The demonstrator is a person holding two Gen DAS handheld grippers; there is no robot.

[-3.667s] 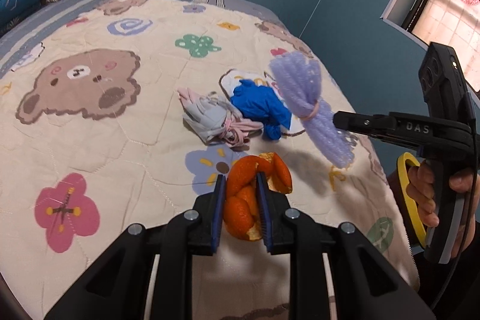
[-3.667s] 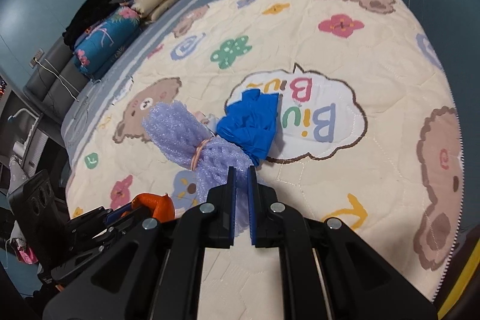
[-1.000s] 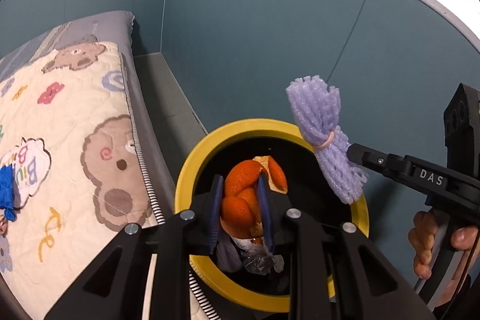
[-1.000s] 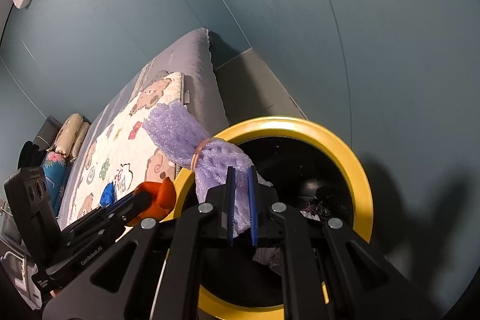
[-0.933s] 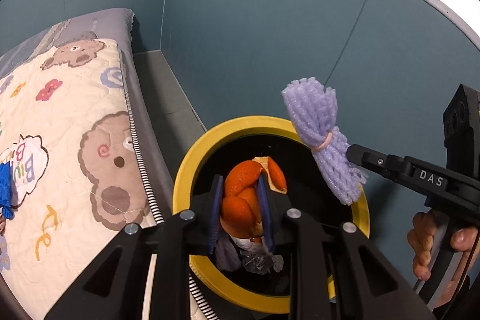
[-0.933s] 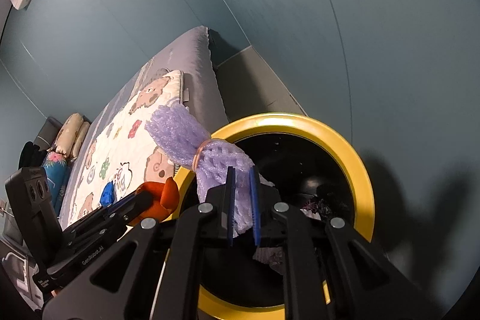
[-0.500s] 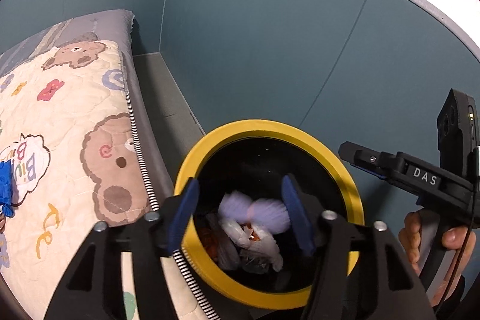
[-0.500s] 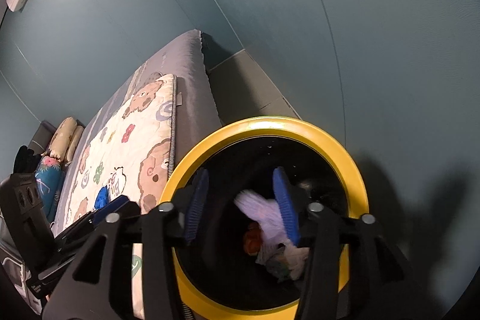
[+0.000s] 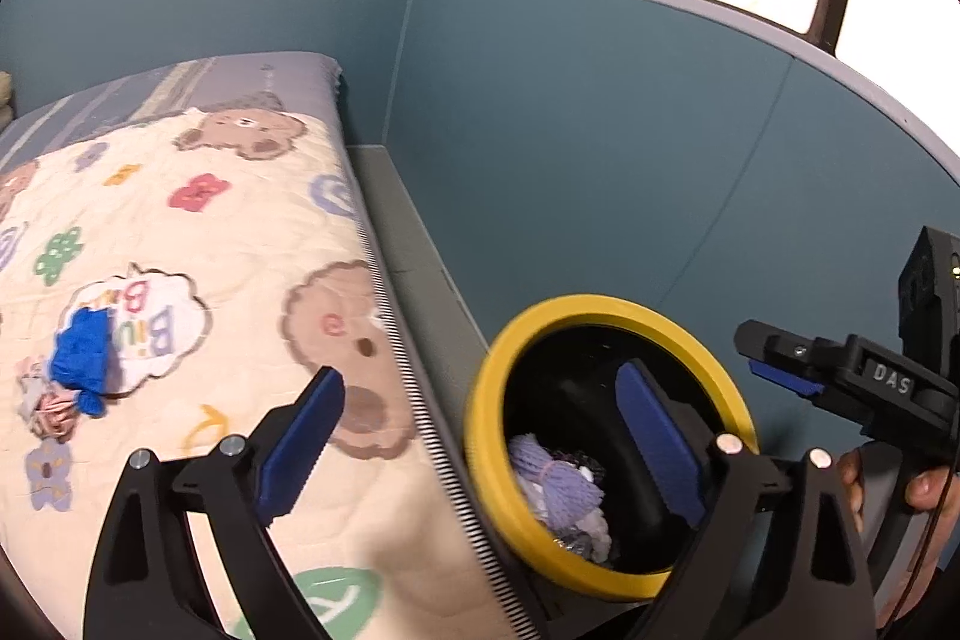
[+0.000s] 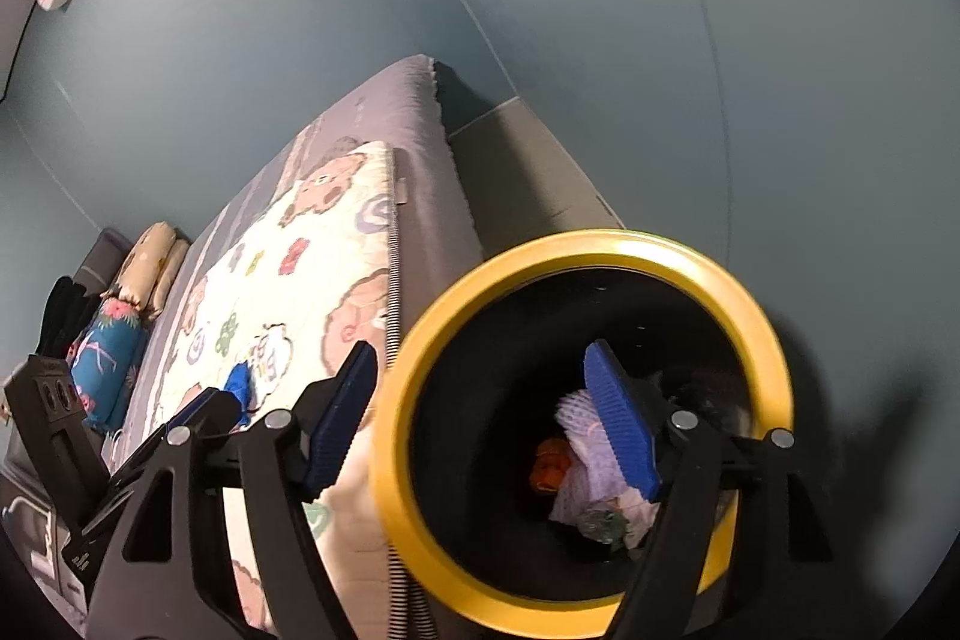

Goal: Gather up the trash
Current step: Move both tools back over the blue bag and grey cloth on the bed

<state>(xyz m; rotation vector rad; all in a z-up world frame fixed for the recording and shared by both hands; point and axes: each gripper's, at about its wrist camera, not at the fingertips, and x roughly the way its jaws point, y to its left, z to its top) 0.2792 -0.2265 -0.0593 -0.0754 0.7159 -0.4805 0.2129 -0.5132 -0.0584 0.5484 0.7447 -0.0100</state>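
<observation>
A black trash bin with a yellow rim [image 9: 606,307] [image 10: 774,340] stands on the floor beside the bed. Inside lie the purple foam net [image 9: 555,481] [image 10: 585,466] and the orange peel [image 10: 549,469]. My left gripper [image 9: 480,436] is open and empty, straddling the bin's left rim. My right gripper [image 10: 480,415] is open and empty above the bin; it also shows in the left wrist view [image 9: 786,370]. A blue glove [image 9: 81,358] [image 10: 239,382] and a grey-pink face mask [image 9: 45,403] lie on the quilt.
The bed with a bear-pattern quilt [image 9: 198,244] [image 10: 288,292] fills the left. A teal wall [image 9: 600,130] stands behind the bin. Pillows [image 10: 129,292] lie at the bed's far end. A narrow grey floor strip [image 9: 414,244] runs between bed and wall.
Both grippers opened and dropped the orange peel and the purple foam net into the bin. Both views have since swung left toward the bed.
</observation>
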